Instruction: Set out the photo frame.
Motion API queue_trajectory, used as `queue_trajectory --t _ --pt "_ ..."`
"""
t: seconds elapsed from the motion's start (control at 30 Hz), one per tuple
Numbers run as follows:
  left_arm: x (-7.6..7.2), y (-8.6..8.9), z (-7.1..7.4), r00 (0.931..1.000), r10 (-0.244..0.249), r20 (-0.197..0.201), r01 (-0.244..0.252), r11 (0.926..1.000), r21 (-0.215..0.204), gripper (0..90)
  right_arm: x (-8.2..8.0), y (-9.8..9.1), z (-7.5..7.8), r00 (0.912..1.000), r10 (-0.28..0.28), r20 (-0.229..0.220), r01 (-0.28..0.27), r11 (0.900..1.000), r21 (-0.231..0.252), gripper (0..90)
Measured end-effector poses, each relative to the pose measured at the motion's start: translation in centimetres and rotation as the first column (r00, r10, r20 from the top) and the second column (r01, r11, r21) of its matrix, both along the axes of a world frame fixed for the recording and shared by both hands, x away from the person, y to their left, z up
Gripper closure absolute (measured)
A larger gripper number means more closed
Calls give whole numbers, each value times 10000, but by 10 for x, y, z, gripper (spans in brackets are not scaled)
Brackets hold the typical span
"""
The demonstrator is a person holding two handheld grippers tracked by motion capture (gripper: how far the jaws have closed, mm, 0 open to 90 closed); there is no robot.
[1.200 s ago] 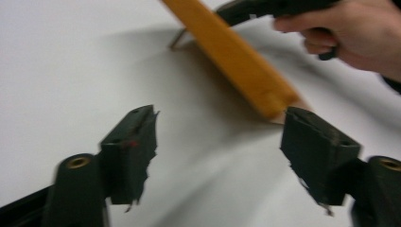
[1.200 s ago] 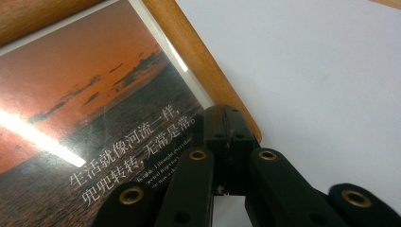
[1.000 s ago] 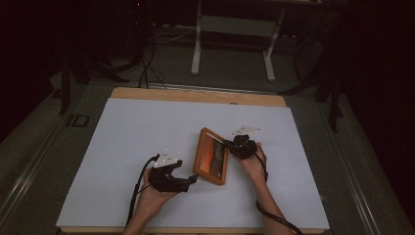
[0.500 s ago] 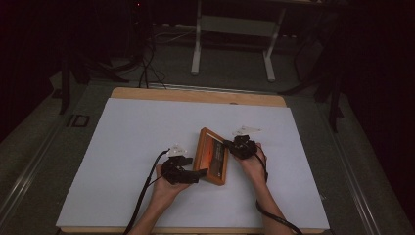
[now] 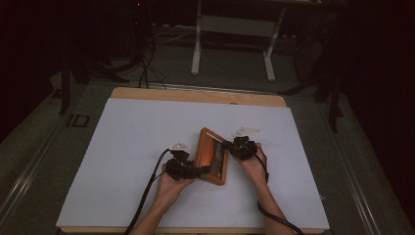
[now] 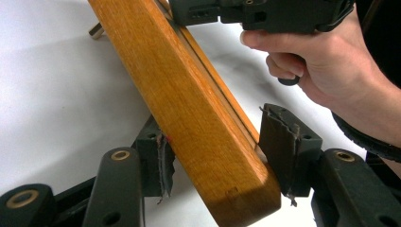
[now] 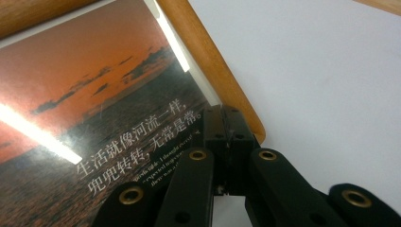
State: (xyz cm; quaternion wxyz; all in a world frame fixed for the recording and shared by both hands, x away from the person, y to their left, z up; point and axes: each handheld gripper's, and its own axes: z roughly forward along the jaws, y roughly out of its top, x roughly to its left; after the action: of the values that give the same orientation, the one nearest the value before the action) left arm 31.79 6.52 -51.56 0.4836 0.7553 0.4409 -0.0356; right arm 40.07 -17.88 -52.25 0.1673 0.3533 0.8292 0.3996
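Observation:
A wooden photo frame (image 5: 211, 155) with a sunset picture and white writing (image 7: 94, 104) is tilted up off the white sheet at the table's near middle. My left gripper (image 5: 204, 170) has the frame's near corner (image 6: 189, 94) between its jaws, and both pads (image 6: 279, 142) press on the wood. My right gripper (image 5: 227, 145) holds the frame's right edge. Its jaws (image 7: 227, 124) are closed together at the rounded rim (image 7: 208, 61). The left gripper view also shows the right gripper (image 6: 255, 12) and its hand at the frame's top.
A white sheet (image 5: 137, 137) covers the wooden table (image 5: 195, 95), with bare room all around the frame. A small metal peg (image 6: 96, 30) sticks out behind the frame. On the dark floor beyond the table are a white stand (image 5: 232, 44) and cables.
My left gripper has moved right, from beside the frame onto its near corner, and now clamps it. The right gripper has kept its hold and place.

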Motion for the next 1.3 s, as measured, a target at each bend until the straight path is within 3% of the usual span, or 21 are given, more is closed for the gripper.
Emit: queue_trajectory --t 0.2,0.3,0.6,0.8,0.87,1.0,1.17,1.23,1.3 --pt "0 0 1 9994 157 -307 -159 9999 -59 507 -4 -2 3 9999 83 63 -82 9998 -169 900" --pt "3 -1 3 9984 328 -465 -335 9993 -149 529 -14 -8 13 9993 170 334 -166 9998 -124 900" --pt "3 -16 15 9989 463 34 -464 9983 351 568 -47 -18 55 9874 609 1459 -559 9977 -383 900" --pt "3 -27 22 9973 607 404 -629 9966 542 635 -55 -24 73 9785 586 1977 -573 9983 -121 900" --pt "2 -33 23 9967 337 738 -383 9973 620 675 -56 -25 76 9767 576 2068 -571 9983 -86 900" --pt "-4 -43 29 9910 174 1328 -329 9928 1154 678 -59 -28 78 9747 533 2171 -538 9985 -38 900" --pt "-10 -50 33 9809 -169 1938 -118 9892 1464 679 -62 -31 79 9742 506 2200 -519 9987 0 900" --pt "-13 -53 36 9708 -471 2353 57 9848 1734 682 -63 -32 80 9726 499 2270 -515 9987 13 900" --pt "-18 -57 39 9515 -1012 2904 347 9736 2257 683 -65 -34 80 9721 476 2296 -499 9987 40 900"
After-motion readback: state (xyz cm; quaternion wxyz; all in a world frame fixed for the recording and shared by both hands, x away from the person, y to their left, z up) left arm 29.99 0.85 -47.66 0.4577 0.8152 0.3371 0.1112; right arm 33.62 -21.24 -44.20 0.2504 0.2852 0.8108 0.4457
